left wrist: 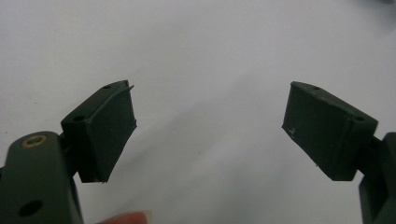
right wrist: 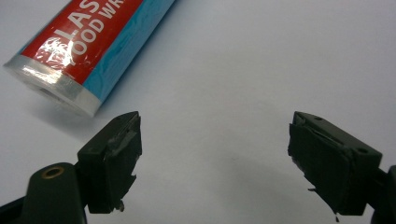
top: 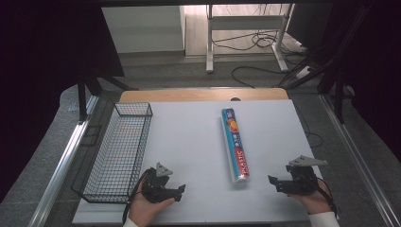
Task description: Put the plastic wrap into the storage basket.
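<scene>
Wrap roll (top: 236, 144) mid-table (top: 189, 142), wire basket (top: 118, 151) at left edge.

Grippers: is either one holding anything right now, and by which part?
Nothing is held. The left gripper and right gripper both stand open over the table; the wrap roll lies untouched.

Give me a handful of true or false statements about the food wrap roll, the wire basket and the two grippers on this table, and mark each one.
1. The food wrap roll lies inside the wire basket. False: it lies on the white table top, well apart from the basket.
2. The left gripper has its jaws open with nothing between them. True.
3. The right gripper is clamped on the roll. False: its jaws are open and the roll's near end lies beyond them, untouched.
4. The basket holds nothing. True.
5. The basket sits on the right gripper's side of the table. False: it sits at the left edge, by the left gripper.
</scene>
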`<move>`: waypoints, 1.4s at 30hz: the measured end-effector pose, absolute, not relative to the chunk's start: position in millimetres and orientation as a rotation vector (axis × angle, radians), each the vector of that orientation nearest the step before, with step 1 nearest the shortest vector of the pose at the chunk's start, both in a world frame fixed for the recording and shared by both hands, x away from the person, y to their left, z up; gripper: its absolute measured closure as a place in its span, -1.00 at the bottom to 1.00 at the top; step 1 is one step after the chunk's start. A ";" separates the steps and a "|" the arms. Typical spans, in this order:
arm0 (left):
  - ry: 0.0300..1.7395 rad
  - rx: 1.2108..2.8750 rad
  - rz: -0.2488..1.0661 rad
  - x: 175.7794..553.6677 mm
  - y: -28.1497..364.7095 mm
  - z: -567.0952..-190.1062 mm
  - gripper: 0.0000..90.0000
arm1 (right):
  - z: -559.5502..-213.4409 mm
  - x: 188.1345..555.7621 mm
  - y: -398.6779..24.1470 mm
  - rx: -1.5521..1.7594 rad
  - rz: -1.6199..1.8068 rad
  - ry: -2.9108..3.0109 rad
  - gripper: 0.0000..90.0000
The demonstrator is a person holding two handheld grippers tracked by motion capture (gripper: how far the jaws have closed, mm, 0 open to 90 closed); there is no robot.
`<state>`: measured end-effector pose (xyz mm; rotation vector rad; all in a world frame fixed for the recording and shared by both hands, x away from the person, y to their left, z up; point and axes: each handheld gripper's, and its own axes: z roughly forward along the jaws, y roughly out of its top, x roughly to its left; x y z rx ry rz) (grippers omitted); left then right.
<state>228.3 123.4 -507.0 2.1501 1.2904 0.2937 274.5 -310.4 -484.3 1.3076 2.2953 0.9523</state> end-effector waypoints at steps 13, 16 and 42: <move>1.290 2.152 0.274 229.9 127.0 -509.8 -0.64 | -486.1 277.5 -310.6 1.334 0.950 2.285 -0.54; 1.294 2.142 0.268 229.2 128.7 -509.9 -0.64 | -485.1 278.4 -311.1 1.345 0.954 2.278 -0.52; 1.257 2.147 0.249 230.2 124.4 -510.7 -0.64 | -457.1 299.5 -285.2 1.408 1.012 2.199 -0.44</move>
